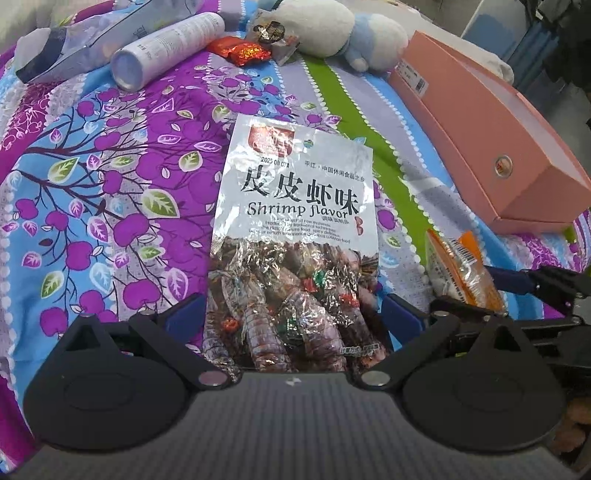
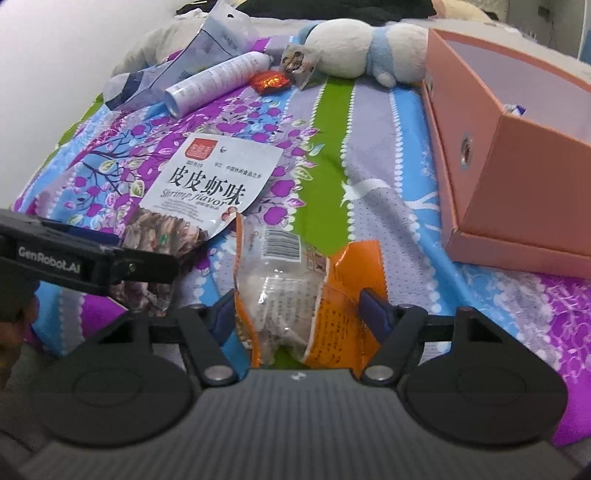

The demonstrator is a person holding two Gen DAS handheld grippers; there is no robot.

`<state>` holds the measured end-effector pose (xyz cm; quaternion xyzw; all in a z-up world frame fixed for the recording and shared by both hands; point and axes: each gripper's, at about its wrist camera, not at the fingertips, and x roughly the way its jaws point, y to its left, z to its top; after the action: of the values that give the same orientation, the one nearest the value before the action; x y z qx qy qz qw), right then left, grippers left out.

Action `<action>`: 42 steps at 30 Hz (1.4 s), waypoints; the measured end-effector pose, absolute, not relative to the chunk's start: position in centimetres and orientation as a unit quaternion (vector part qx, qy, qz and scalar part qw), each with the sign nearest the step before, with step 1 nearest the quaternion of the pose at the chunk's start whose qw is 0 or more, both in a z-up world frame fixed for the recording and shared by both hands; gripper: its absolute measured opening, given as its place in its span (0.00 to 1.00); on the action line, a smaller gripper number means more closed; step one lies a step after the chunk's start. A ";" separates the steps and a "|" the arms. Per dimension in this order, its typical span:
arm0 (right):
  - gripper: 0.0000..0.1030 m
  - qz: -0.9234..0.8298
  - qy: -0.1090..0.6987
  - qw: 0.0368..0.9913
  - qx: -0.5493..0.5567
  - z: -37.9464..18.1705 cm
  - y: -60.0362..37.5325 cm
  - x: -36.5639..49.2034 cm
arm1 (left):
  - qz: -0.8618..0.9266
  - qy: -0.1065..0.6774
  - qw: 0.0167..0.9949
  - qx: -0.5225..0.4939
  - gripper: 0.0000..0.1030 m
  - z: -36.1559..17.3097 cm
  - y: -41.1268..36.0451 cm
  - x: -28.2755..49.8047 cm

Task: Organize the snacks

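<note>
Left tongs point(image 1: 293, 314) low over a flowered bedspread point(image 1: 110, 192), blue pads either side of the near end of a silver shrimp-flavor packet point(image 1: 295, 206), jaws spread wide, contact unclear. Just right, an orange snack bag point(image 1: 461, 269) with the right tongs point(image 1: 554, 284) at its edge. Farther right, an open pink box point(image 1: 491, 140). Far off, a white bottle point(image 1: 166, 48), a red wrapper point(image 1: 240, 50), a plush toy point(image 1: 332, 26).

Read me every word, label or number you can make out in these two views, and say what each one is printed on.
"Shrimp flavor": silver snack bag, under large Chinese characters.
"2025 08 07": same bag, near its top; the last character is unclear.
"GenRobot.AI": side of the left tool.
Too small or blurred: the bag's fine print, the orange snack packet with its barcode, the white bottle, the sticker on the pink box.
</note>
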<state>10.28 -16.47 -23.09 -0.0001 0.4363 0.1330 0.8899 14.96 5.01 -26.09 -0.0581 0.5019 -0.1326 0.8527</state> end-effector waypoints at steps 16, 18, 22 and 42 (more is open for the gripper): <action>0.66 0.106 0.430 0.896 0.022 -22.7 -18.1 10.1 | -0.098 0.495 0.863 0.013 0.74 -26.3 1.5 14.2; 0.64 0.107 0.429 0.896 0.027 -22.5 -18.3 9.9 | -0.097 0.492 0.865 0.007 0.66 -26.0 1.4 14.0; 0.64 0.106 0.428 0.897 0.026 -22.2 -18.4 9.7 | -0.091 0.485 0.870 -0.003 0.56 -25.4 1.3 13.5; 0.38 0.094 0.397 0.913 0.012 -18.1 -18.8 8.1 | -0.100 0.430 0.894 -0.069 0.43 -19.5 1.4 11.0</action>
<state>8.11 -18.85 -18.07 0.0118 0.3972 0.0936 0.9129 10.99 1.44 -19.49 -0.0691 0.4302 -0.1003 0.8945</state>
